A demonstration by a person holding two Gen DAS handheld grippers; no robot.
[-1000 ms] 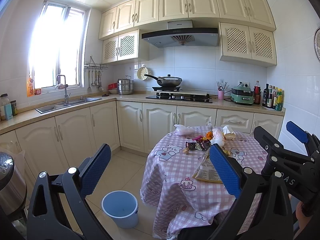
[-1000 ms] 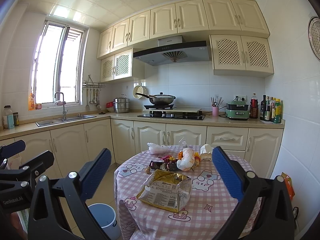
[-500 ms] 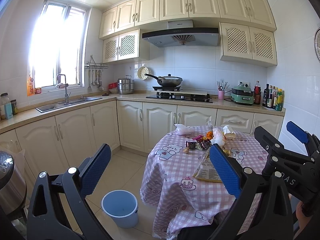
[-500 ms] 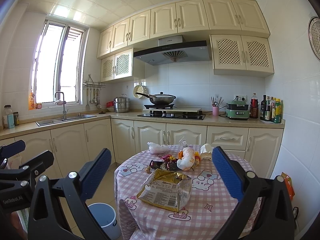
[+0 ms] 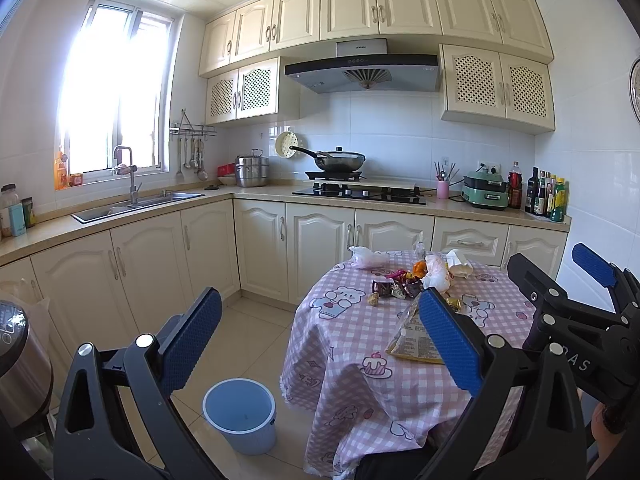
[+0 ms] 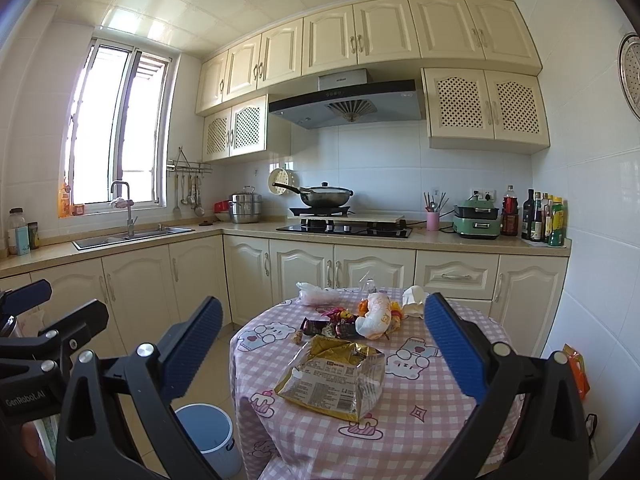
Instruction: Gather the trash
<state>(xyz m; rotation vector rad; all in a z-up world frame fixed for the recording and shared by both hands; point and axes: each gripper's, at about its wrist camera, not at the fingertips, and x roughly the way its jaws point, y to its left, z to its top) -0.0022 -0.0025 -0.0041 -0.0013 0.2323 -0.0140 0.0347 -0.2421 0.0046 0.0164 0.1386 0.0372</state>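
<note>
A round table with a pink checked cloth [image 6: 420,420] [image 5: 344,344] holds trash: a gold snack bag [image 6: 334,380] [image 5: 412,344] near the front, a dark wrapper [image 6: 316,326] [image 5: 386,288], a crumpled white and orange bag [image 6: 374,316] [image 5: 434,272], small candy wrappers, and white crumpled bags [image 6: 314,292] [image 5: 366,258] at the back. A blue bin [image 5: 240,414] [image 6: 208,432] stands on the floor left of the table. My left gripper [image 5: 320,344] is open and empty, above the floor by the table's left side. My right gripper [image 6: 324,352] is open and empty, in front of the snack bag.
Cream kitchen cabinets and a counter run along the left and back walls, with a sink [image 5: 136,204], a hob with a wok [image 5: 340,162] and bottles [image 5: 544,196]. A steel appliance [image 5: 20,364] stands at the left edge. Tiled floor lies between the cabinets and the table.
</note>
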